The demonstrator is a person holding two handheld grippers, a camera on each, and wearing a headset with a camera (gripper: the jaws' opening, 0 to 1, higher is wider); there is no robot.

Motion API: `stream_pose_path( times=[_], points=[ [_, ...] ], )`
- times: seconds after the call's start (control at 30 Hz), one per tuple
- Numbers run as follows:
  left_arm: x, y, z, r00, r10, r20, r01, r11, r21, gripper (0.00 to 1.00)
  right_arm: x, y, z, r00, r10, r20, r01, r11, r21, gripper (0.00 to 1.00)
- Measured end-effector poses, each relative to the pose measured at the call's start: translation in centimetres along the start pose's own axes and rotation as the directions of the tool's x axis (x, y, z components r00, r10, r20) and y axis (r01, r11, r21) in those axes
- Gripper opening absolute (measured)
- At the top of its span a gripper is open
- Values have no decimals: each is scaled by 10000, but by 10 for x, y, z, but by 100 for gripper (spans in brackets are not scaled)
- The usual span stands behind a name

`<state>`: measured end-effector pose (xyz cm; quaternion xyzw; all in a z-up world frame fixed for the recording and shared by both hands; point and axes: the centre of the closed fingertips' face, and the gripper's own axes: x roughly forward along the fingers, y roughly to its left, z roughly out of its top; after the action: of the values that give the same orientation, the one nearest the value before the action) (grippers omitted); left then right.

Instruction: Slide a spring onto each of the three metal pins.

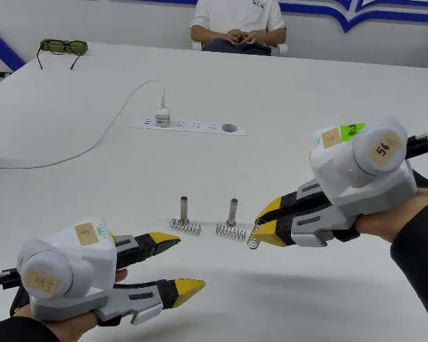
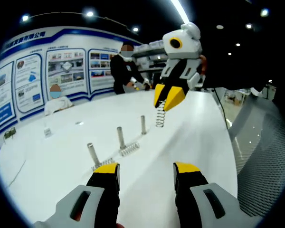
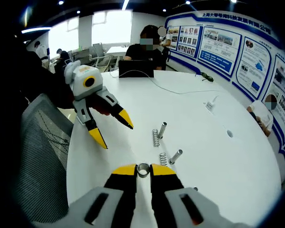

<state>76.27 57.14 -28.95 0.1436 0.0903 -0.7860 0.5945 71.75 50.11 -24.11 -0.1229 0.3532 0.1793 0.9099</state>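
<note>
The right gripper (image 1: 262, 222) pinches one spring (image 1: 254, 239) between its closed tips, low over the table (image 1: 307, 92) and near the three upright pins (image 2: 120, 137). Two loose springs (image 1: 232, 231) lie flat at the pins' bases. The left gripper (image 1: 177, 263) is spread wide and holds nothing.

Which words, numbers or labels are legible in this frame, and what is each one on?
"95": tan sticker on the right gripper, read at a tilt.
Green label beside it, tan stickers on the left gripper: blurred.
Chinese wall banner and posters: too small to read.
</note>
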Motion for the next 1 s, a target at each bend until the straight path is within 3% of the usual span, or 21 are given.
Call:
stream_pose_path(
  times=[0.33,0.63,1.0],
  points=[
    [-6,9,-3,9995,306,27,-306,9993,-197,49,-13,-29,-10,9959,-868,-244,879,9950,478,12],
    [-6,8,-6,9995,304,3,-304,9992,-252,49,-26,-56,-16,9856,-1614,-510,1651,9832,784,12],
    [-8,10,-8,9994,349,-43,-350,9989,-313,50,-25,-83,-29,9706,-2254,-849,2350,9636,1272,12]
  ],
)
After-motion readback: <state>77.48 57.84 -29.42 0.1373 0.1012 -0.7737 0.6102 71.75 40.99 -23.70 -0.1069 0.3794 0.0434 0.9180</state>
